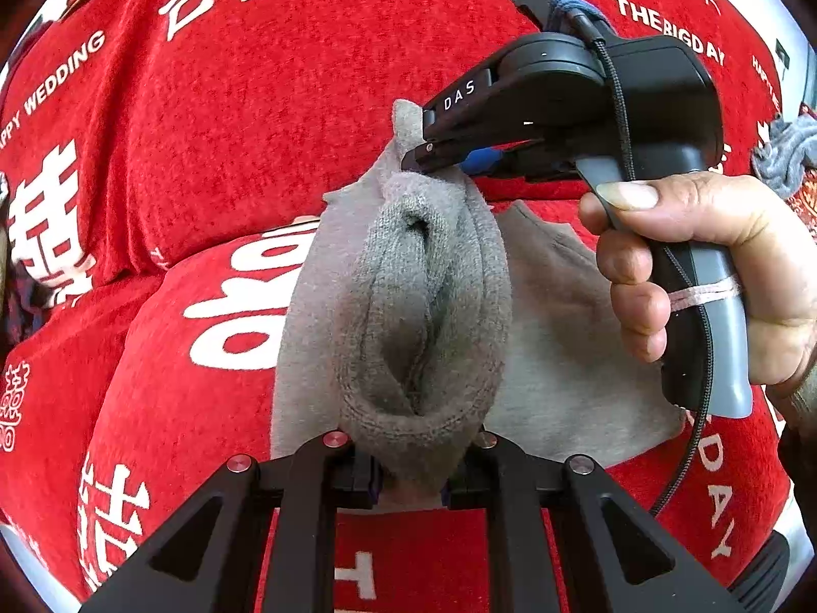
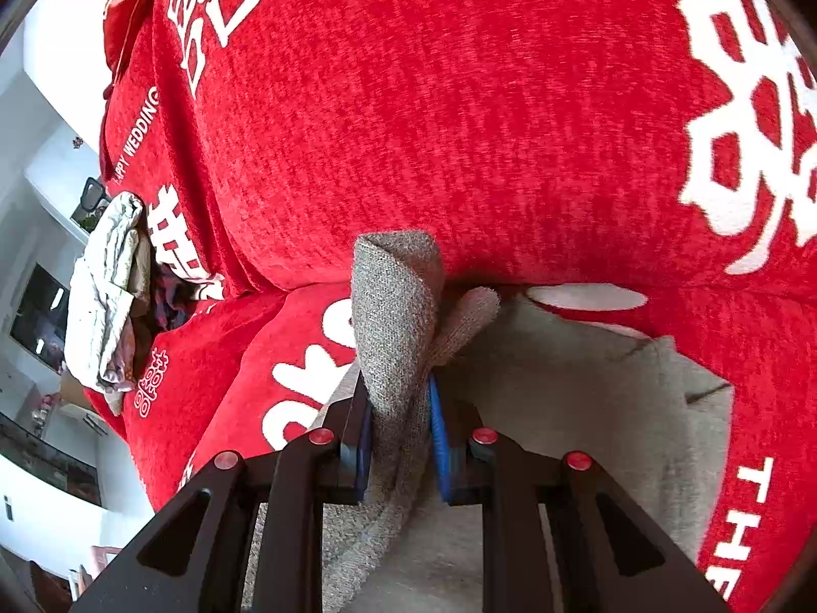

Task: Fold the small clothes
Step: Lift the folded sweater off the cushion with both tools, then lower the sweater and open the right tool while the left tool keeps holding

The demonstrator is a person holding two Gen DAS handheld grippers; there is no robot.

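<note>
While we are lifting: the grey sock (image 1: 408,306) is hanging limp, light and soft above the red sofa (image 1: 230,117).
Left hand-held gripper (image 1: 408,480): pinching its cuff.
Right hand-held gripper (image 1: 439,166): pinching its toe.

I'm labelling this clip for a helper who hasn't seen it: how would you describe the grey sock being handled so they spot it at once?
Start at the red sofa cover with white lettering. On its seat lies a pale grey cloth; above it the grey sock is stretched between the left gripper and right gripper. It is the darker, ribbed knit piece, lifted rather than lying flat.
</note>
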